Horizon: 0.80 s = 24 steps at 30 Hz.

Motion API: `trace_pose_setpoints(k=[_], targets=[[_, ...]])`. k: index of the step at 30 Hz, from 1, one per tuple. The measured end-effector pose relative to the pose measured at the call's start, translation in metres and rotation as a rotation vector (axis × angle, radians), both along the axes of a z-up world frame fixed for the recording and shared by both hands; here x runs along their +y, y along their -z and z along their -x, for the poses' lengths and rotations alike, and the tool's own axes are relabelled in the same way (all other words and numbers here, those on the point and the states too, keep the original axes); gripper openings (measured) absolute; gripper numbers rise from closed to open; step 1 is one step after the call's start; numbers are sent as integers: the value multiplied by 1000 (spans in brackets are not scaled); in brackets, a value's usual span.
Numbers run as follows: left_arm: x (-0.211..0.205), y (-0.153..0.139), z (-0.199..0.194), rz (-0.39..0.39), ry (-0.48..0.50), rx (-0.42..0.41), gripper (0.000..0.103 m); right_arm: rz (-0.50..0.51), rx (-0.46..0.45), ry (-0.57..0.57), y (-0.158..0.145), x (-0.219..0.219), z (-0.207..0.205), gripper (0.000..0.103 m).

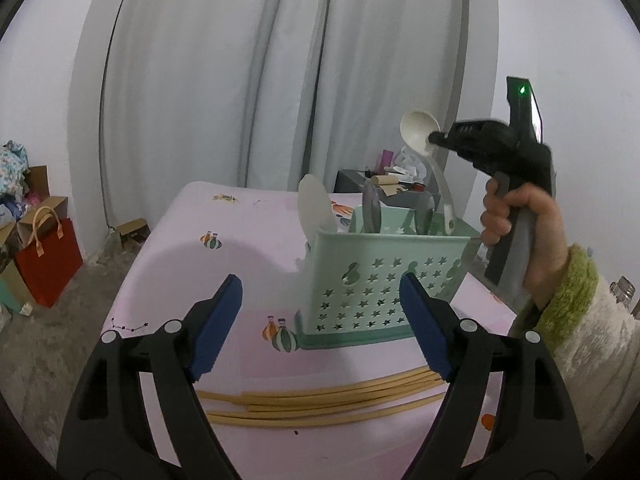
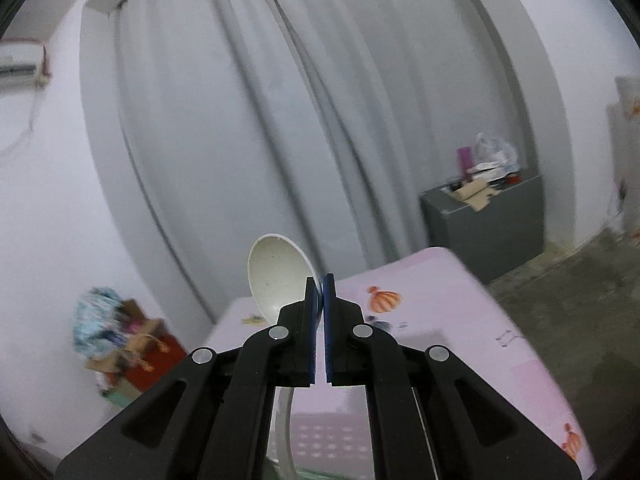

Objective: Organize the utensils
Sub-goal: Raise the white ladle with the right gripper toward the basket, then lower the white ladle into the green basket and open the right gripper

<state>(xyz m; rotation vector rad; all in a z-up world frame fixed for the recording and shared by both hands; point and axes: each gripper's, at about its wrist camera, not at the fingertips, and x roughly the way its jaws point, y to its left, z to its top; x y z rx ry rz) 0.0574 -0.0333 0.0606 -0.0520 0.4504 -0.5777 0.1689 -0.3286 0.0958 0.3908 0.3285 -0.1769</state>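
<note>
- Left hand-held gripper (image 1: 320,320) low in the left wrist view, blue pads (image 1: 218,322) spread wide, nothing between them, only pink sheet beneath.
- Just beyond the pads, a mint-green basket (image 1: 384,280) with star cut-outs, standing on the pink surface (image 1: 224,248); far side and inside mostly hidden behind the near wall.
- Poking up out of the basket: a pale flat spatula (image 1: 316,208) at the left end, a grey utensil (image 1: 372,208) in the middle, kind hard to tell.
- Bundle of tan chopsticks (image 1: 320,400) lying across the surface under the left gripper, right ends covered by the finger.
- Right hand-held gripper (image 2: 319,280) clamped tight on the rim of a white ladle (image 2: 280,276); bowl up and left of the pads, handle running down behind the fingers and cut off at the bottom edge.
- Same ladle in the left wrist view hanging over the basket's right end, handle tip down by the rim, whether touching inside impossible to say.
- Person's hand (image 1: 516,216) around the right gripper's grip, fuzzy green cuff (image 1: 572,292) cropped at the edge.
- Right wrist view smeared; red bag (image 2: 148,360) and grey cabinet (image 2: 488,224) soft, clutter on top unreadable.
</note>
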Motion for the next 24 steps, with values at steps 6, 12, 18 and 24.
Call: trace_pose_setpoints(k=[6, 12, 18, 24], targets=[[0, 3, -6, 6, 0, 17, 77, 139, -4, 78, 0, 18, 3, 3], [-1, 3, -6, 4, -1, 15, 77, 203, 2, 77, -3, 28, 6, 3], [0, 2, -5, 6, -4, 14, 77, 220, 10, 82, -2, 28, 11, 3], [0, 3, -5, 8, -7, 13, 77, 256, 25, 83, 6, 31, 16, 4]])
